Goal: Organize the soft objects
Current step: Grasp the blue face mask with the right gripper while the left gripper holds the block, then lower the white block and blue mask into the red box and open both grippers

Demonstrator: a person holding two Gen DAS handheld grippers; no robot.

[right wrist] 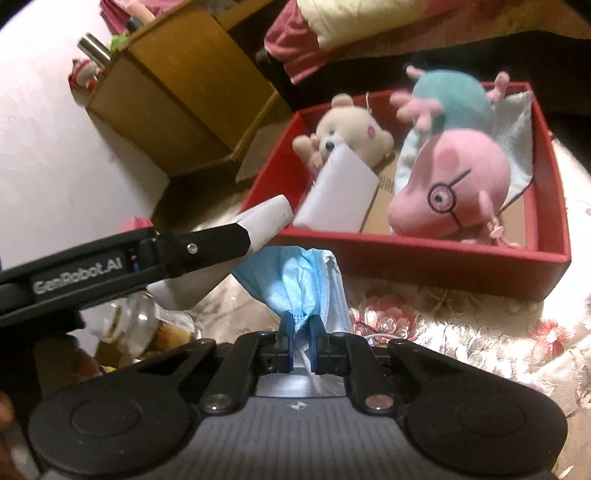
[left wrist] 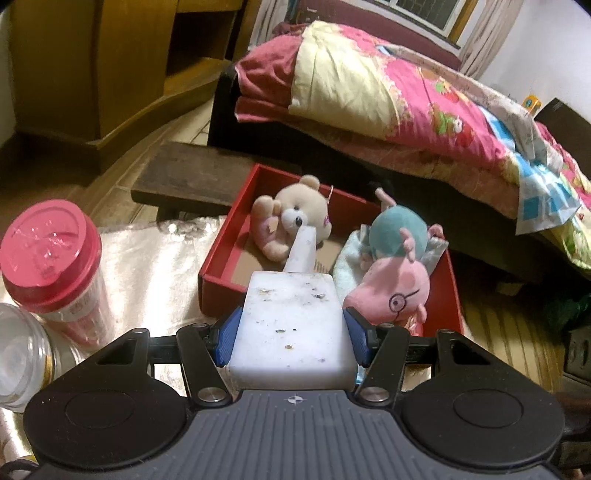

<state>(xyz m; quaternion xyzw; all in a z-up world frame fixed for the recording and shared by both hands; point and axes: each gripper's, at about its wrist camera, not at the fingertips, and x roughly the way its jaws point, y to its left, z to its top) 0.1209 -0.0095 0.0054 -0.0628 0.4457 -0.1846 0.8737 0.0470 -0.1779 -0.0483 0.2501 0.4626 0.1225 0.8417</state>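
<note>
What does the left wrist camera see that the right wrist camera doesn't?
Only the left wrist view shows the window and the long quilt along the bed. Only the right wrist view shows the blue mask pinched in the right gripper, and a steel flask on the cabinet. Both show the red box with the bear and the pig inside.

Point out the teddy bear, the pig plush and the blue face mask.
teddy bear [left wrist: 295, 206]: left wrist view, on its head.
pig plush [right wrist: 458, 177]: right wrist view, on its pink head.
blue face mask [right wrist: 299, 280]: right wrist view, on its pleats.
</note>
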